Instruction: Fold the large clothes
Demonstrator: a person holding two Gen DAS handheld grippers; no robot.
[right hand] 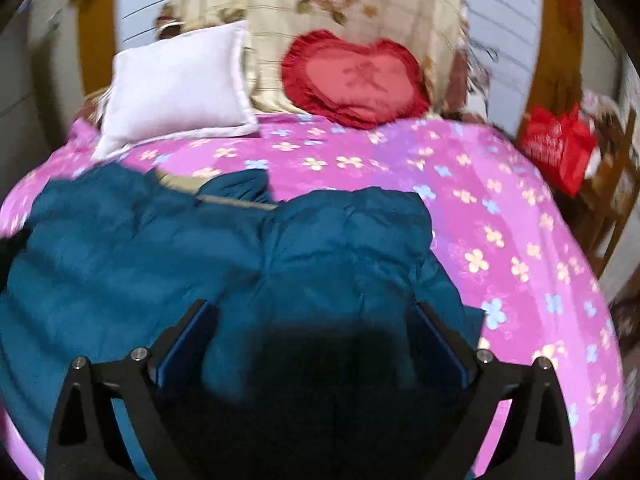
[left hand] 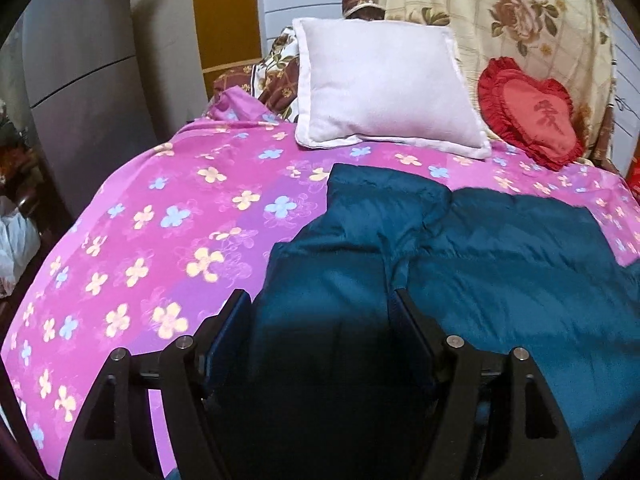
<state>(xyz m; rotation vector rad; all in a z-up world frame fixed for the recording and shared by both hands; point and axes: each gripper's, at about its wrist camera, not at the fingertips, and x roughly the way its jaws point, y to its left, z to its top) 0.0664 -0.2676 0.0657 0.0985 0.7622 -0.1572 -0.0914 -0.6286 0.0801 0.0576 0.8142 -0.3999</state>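
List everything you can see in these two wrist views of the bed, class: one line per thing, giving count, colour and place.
Garment: one, teal, spread on the bedsheet nearest the cameras.
Bedsheet: one, pink with flowers, covering the bed.
Pillow: one, white, at the bed's head.
Heart cushion: one, red, beside the pillow.
Floral blanket: one, cream, hanging behind the cushions.
Bag: one, red, beside the bed.
Left gripper: one, black, jaws open above the garment.
Right gripper: one, black, jaws open above the garment.
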